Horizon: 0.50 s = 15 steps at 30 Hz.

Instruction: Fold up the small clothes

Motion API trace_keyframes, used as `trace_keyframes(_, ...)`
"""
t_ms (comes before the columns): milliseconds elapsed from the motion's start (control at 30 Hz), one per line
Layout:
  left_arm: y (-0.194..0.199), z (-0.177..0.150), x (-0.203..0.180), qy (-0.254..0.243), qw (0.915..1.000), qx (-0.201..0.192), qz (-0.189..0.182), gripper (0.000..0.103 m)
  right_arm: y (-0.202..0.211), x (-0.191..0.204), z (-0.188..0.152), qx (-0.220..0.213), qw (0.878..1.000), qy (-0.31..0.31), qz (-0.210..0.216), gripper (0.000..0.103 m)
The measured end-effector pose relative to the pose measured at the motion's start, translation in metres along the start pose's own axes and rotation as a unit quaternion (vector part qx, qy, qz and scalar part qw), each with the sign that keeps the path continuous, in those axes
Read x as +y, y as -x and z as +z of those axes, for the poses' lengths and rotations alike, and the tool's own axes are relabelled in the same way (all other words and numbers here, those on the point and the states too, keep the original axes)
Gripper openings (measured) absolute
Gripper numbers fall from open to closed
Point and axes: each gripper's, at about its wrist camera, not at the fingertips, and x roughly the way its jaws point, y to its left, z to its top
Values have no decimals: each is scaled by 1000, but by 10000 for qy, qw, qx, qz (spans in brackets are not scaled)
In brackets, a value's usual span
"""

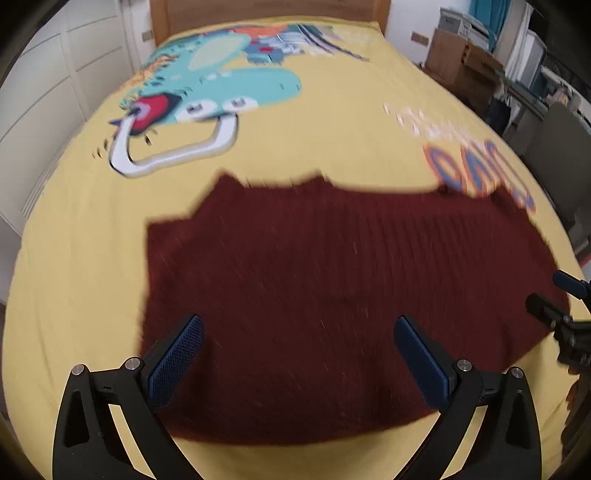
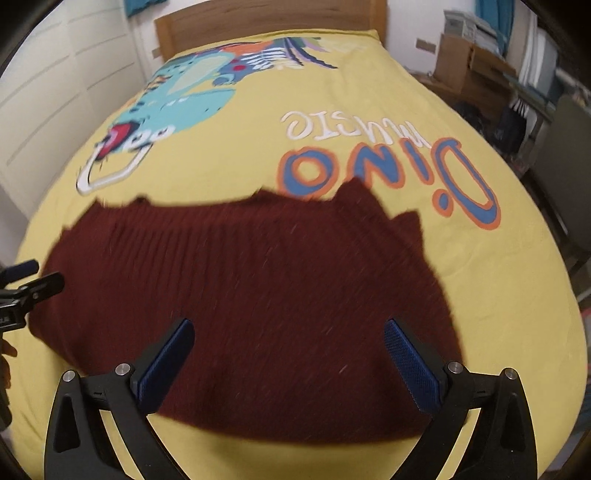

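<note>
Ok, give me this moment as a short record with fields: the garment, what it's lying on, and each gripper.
garment: dark red knitted sweater, spread fairly flat, not yet folded
surface: yellow bedspread with a cartoon dinosaur print
left gripper: open, above the sweater's near edge, holding nothing
right gripper: open, above the sweater's near edge, holding nothing
image quality: left view blurred
background: wooden headboard, cardboard boxes

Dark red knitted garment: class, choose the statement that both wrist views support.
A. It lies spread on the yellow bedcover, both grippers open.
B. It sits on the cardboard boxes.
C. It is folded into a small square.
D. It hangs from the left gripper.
A: the dark red knitted garment lies spread on the yellow bedcover, with the left gripper and right gripper wide open above it.
</note>
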Motion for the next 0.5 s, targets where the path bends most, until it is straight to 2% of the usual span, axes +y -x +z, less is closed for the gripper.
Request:
trace_keyframes(133,-23,-23,-6,-72,9995,274,115,102,-16,21,-27,110,9997,200,-9,102)
trace_keyframes(200,-28,-29,-1,-88,9993,285,224,102,-23,20,-34,156,9997,183,-33,102)
trace_keyframes(300,-27,-31,14,6,9994,268,232,102,-26,5,-35,183,9998,-26,40,102)
trace_keyframes(500,-29,-36,47,186,9991,259,295,102,-23,-31,-34,201,9993,-293,-145,102)
